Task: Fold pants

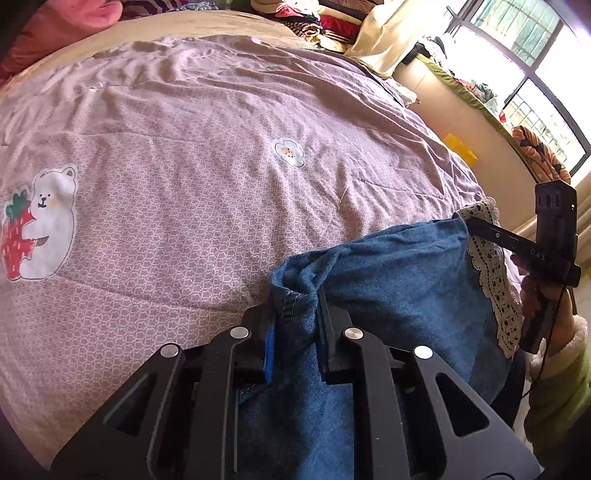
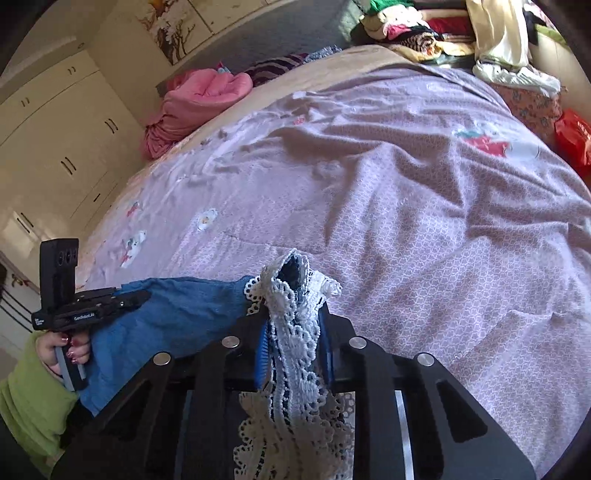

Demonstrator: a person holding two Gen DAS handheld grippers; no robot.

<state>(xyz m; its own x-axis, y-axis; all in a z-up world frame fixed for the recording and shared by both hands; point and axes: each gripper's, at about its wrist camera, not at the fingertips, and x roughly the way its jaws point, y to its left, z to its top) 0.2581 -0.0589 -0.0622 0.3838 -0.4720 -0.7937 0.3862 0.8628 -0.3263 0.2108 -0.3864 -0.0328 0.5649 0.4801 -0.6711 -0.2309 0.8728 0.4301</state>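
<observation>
Blue denim pants (image 1: pixel 399 273) with a white lace hem (image 1: pixel 491 266) lie at the near edge of a bed. My left gripper (image 1: pixel 297 299) is shut on a bunched denim edge with a stitched seam. My right gripper (image 2: pixel 295 314) is shut on the white lace trim (image 2: pixel 295 295) of the pants, which bunches up between the pads. In the left wrist view the right gripper (image 1: pixel 476 229) reaches in from the right at the lace corner. In the right wrist view the left gripper (image 2: pixel 142 295) meets the blue denim (image 2: pixel 177 314) from the left. The denim spans between both grippers.
The bed is covered by a mauve patterned sheet (image 1: pixel 207 206) with bear and flower prints. Piled clothes (image 2: pixel 424 29) and a pink bundle (image 2: pixel 199 99) sit at the far end. A window (image 1: pixel 535 55) and white wardrobes (image 2: pixel 55 140) flank the bed. Green sleeves (image 2: pixel 33 398) hold the grippers.
</observation>
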